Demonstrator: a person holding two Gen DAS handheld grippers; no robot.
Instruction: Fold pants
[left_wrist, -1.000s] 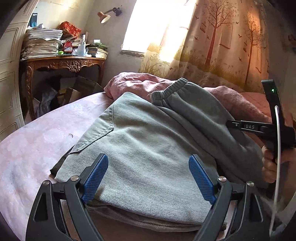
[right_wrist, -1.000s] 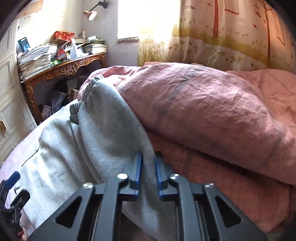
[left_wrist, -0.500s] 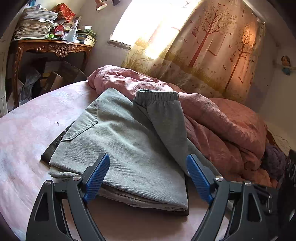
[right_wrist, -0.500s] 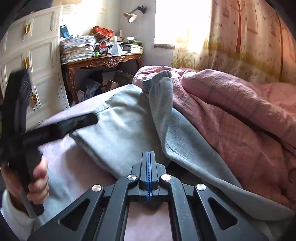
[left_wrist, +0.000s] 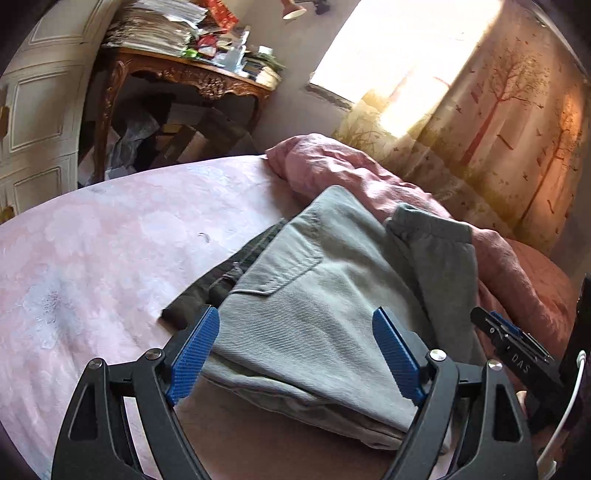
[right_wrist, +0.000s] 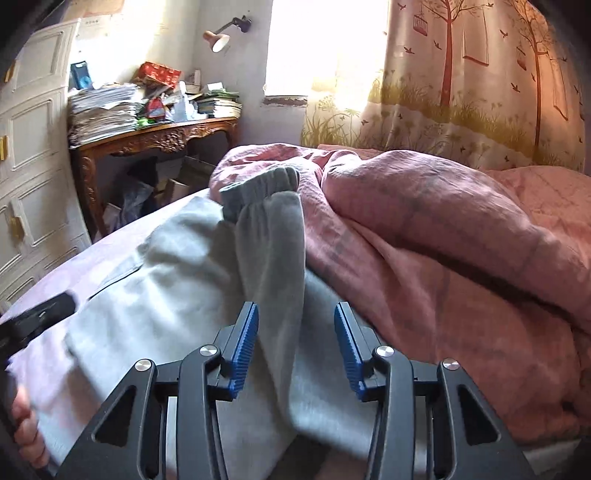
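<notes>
Left wrist view, far left: white panelled cupboard doors (left_wrist: 35, 122), then a carved wooden console table (left_wrist: 192, 79) stacked with papers and clutter, boxes and bags beneath it. Pale pink bed sheet (left_wrist: 110, 251) fills the left half of my view.

My left gripper (left_wrist: 295, 350) sits low over the near edge of the pants (left_wrist: 314, 314), its blue pads spread wide. The folded corner lies between them, but neither pad presses the cloth as far as I can see. The pants lie folded on the sheet, grey-green, pocket seam facing up, a darker layer showing along their left edge. One leg with an elastic cuff (left_wrist: 432, 229) runs along the right side of the fold, against the crumpled pink duvet (left_wrist: 369, 184).

Further right in the same view: my right gripper (left_wrist: 513, 339), seen side-on at the pants' right edge, cable trailing.

Right wrist view: right gripper (right_wrist: 295, 350) jaws are opening. The cuffed leg (right_wrist: 273, 258) rises between the pads; the left pad is just beside the cloth, the right pad apart from it, nothing pinched. The image is blurred, so I cannot tell the contact more closely. Duvet (right_wrist: 443, 240) heaped to the right, tree-print curtain (right_wrist: 461, 92) behind, wall lamp (right_wrist: 218, 38) above the table.
</notes>
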